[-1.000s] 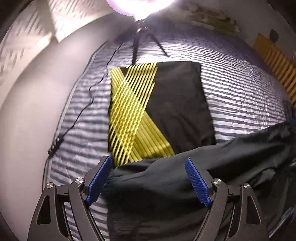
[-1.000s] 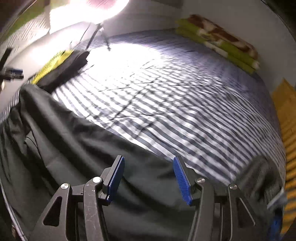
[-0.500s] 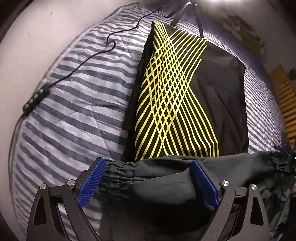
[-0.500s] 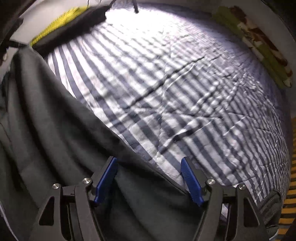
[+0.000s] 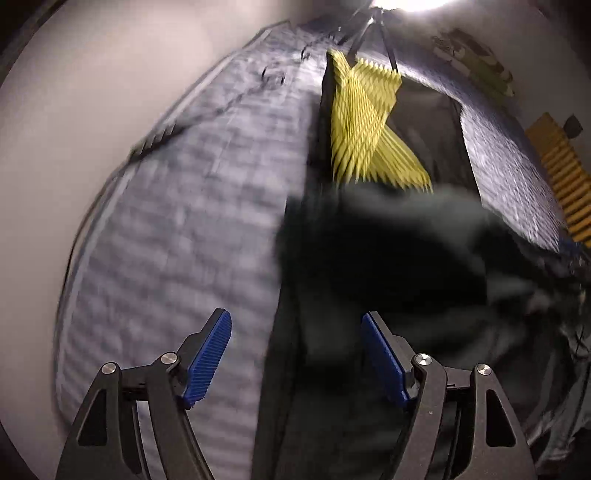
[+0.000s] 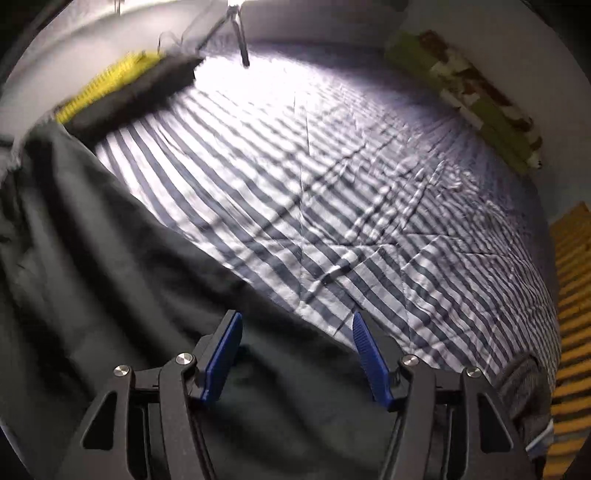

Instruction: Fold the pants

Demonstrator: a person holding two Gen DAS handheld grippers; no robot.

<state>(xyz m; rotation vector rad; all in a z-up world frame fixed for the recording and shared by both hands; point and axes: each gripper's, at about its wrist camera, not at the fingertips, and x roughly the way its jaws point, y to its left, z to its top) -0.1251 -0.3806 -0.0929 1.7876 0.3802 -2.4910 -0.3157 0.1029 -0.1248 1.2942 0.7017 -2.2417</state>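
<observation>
My left jaws are standing released and narrowing, with the long edge of the dark pants (image 5: 369, 280) lying between the two blue pads, untouched by either as far as the blur is letting me judge. The left gripper (image 5: 295, 350) is pointing steeply down, its left pad over the striped bedspread (image 5: 177, 229) and its right pad over the dark cloth. My right jaws are likewise released and narrowing; the right gripper (image 6: 297, 350) is hanging over the pants' (image 6: 110, 295) far edge, with cloth beneath the left pad and bare striped bedspread (image 6: 369, 184) just past the right one.

Beyond the left jaws, the pants are bunching up in a dark heap, and past that a black folded garment with yellow lines (image 5: 369, 129) is lying flat on the bed. Farther still, a tripod (image 5: 373, 33) is standing under a bright lamp. Beyond the right jaws the bedspread is running bare up to a folded green and brown blanket (image 6: 469, 92) at the wall.

I am judging this as the reach-in before a fold: both grippers are lining up on an edge of the spread pants, nothing gripped yet. The next move is calling for lowering each gripper until a single layer of hem sits between the pads, then clenching both before lifting together.
</observation>
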